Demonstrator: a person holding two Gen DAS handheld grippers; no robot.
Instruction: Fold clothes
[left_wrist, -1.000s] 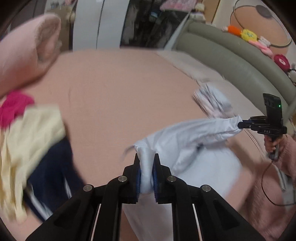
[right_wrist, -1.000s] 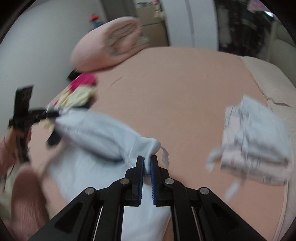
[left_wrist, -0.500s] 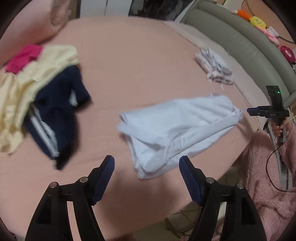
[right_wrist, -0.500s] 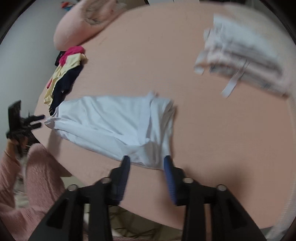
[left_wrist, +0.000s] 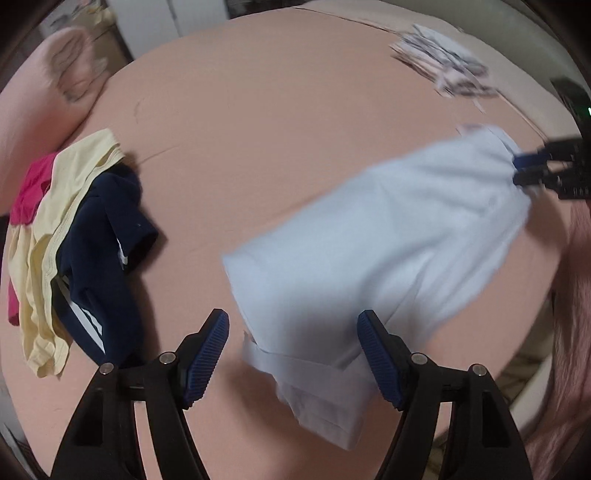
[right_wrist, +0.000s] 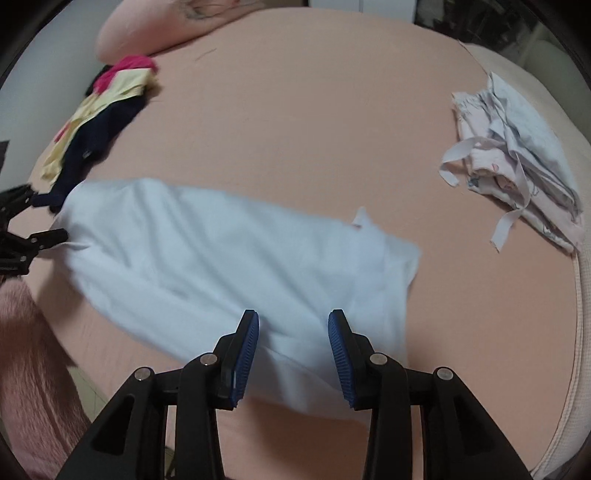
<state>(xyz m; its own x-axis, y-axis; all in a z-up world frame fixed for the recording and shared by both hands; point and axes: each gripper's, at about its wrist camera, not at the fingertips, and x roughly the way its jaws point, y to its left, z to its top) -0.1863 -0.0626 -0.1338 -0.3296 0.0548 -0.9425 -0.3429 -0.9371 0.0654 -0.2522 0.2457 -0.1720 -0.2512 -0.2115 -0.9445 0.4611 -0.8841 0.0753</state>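
Observation:
A light blue garment (left_wrist: 388, 240) lies spread lengthwise on the pink bed (left_wrist: 277, 129). My left gripper (left_wrist: 293, 332) hovers open and wide just above its near end. The cloth's corner sits between the fingers and the pads do not press it. At the far end is my right gripper (left_wrist: 519, 170), its blue pads beside the cloth's edge. In the right wrist view the same garment (right_wrist: 221, 251) runs from my right gripper (right_wrist: 293, 328), open over its hem, to my left gripper (right_wrist: 44, 221) at the left edge.
A loose pile of yellow, navy and magenta clothes (left_wrist: 74, 229) lies at one side of the bed, below a pink pillow (left_wrist: 55, 81). A folded patterned stack (right_wrist: 517, 177) sits at the other side. A pink fuzzy sleeve (right_wrist: 33, 350) is by the bed's edge.
Both grippers were shut on the garment's ends and held it up. They have opened, the garment has dropped flat onto the bed, and both have come down closer over it.

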